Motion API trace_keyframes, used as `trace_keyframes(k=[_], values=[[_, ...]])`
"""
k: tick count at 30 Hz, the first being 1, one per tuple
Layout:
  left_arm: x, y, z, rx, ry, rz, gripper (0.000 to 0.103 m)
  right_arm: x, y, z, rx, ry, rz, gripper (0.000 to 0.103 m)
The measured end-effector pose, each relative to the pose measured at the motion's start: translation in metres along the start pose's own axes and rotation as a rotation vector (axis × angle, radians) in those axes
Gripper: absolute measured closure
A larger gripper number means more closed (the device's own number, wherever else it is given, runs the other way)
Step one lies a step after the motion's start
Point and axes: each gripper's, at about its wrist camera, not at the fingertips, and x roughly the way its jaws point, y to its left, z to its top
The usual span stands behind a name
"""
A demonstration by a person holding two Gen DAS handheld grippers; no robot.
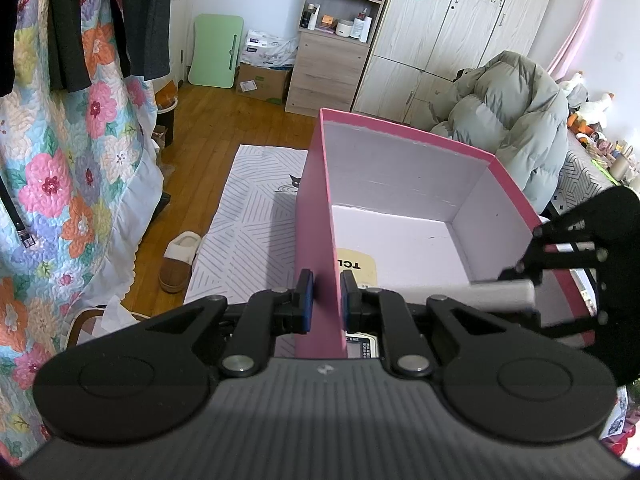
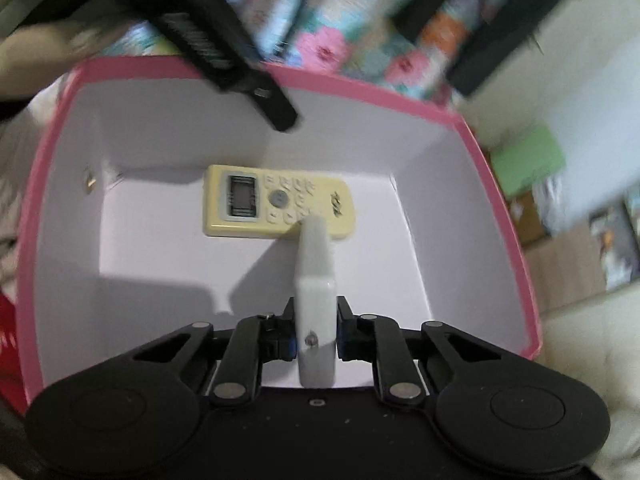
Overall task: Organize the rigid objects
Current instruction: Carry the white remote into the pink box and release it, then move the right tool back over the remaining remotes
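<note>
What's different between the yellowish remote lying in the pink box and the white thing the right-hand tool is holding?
The yellowish remote lies flat on the floor of the pink box, free of any grip; the white object hangs above it, clamped by the right gripper. The remote shows a screen and buttons; the white object looks plain. The remote looks wider. Both are rigid, oblong items.
</note>
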Motion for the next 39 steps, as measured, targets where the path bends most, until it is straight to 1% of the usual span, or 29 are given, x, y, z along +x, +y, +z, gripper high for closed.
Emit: trace_keyframes(k=[2,3,4,5,6,7,8,9,10,12,13,16,18,19,21,23,25,27,28,29,31,34,36,37,39], values=[[0.0,0.0,0.0,0.002,0.0,0.0,0.09,-0.005,0.008,-0.001,-0.097,0.009,0.007,0.083],[0.0,0.0,0.0,0.002,0.0,0.0,0.09,-0.008,0.007,-0.002,-0.101,0.012,0.039,0.082],[0.0,0.0,0.0,0.003,0.0,-0.001,0.09,-0.012,0.004,-0.004,-0.085,0.011,0.09,0.079],[0.001,0.0,0.0,0.002,0.001,-0.001,0.09,-0.015,0.001,-0.005,-0.066,0.015,0.146,0.073],[0.001,-0.001,-0.001,0.002,0.0,-0.001,0.09,-0.017,-0.003,-0.006,-0.047,0.014,0.183,0.07],[0.0,-0.001,-0.001,0.003,0.0,-0.001,0.09,-0.02,-0.008,-0.007,-0.007,0.007,0.215,0.063],[0.0,0.0,0.0,0.003,0.0,-0.001,0.09,-0.02,-0.015,-0.006,0.046,0.017,0.248,0.054],[0.0,0.0,0.0,0.003,0.0,-0.001,0.09,-0.019,-0.021,-0.006,0.101,0.033,0.287,0.048],[0.0,0.0,-0.001,0.003,0.0,0.0,0.09,-0.015,-0.03,-0.007,0.178,0.047,0.327,0.045],[0.001,-0.001,-0.001,0.006,-0.003,0.002,0.09,-0.011,-0.043,-0.009,0.298,0.051,0.365,0.044],[0.001,-0.002,-0.001,0.007,-0.004,0.002,0.09,-0.01,-0.049,-0.009,0.336,0.053,0.406,0.044],[0.001,-0.002,-0.002,0.007,-0.003,0.002,0.09,-0.013,-0.061,-0.006,0.372,0.067,0.503,0.042],[0.001,-0.003,-0.002,0.007,-0.003,0.001,0.09,-0.017,-0.066,-0.005,0.39,0.065,0.515,0.039],[0.001,-0.003,-0.003,0.006,-0.002,-0.002,0.09,-0.018,-0.068,-0.007,0.419,0.066,0.524,0.036],[0.002,-0.004,-0.003,0.003,-0.001,-0.008,0.09,-0.013,-0.074,-0.006,0.504,0.075,0.56,0.035],[0.002,-0.004,-0.004,0.004,-0.002,-0.008,0.09,0.0,-0.074,-0.001,0.586,0.119,0.55,0.033],[0.002,-0.003,-0.004,0.004,-0.001,-0.007,0.09,0.016,-0.067,0.005,0.647,0.185,0.514,0.033],[0.002,-0.003,-0.004,0.005,-0.001,-0.007,0.09,0.031,-0.056,0.015,0.642,0.239,0.437,0.033],[0.003,-0.003,-0.004,0.005,-0.001,-0.006,0.09,0.036,-0.054,0.018,0.622,0.264,0.408,0.037],[0.003,-0.002,-0.004,0.005,-0.001,-0.007,0.09,0.041,-0.049,0.023,0.592,0.281,0.369,0.04],[0.003,-0.002,-0.004,0.005,0.0,-0.008,0.09,0.05,-0.046,0.028,0.568,0.29,0.315,0.04],[0.003,-0.001,-0.004,0.006,0.001,-0.008,0.09,0.064,-0.047,0.03,0.586,0.32,0.317,0.037],[0.003,-0.001,-0.004,0.007,0.001,-0.008,0.09,0.066,-0.046,0.029,0.564,0.312,0.313,0.039],[0.003,-0.001,-0.004,0.006,0.0,-0.009,0.09,0.063,-0.043,0.029,0.528,0.302,0.322,0.04],[0.003,-0.001,-0.004,0.011,-0.001,-0.007,0.09,0.055,-0.033,0.028,0.399,0.283,0.35,0.041]])
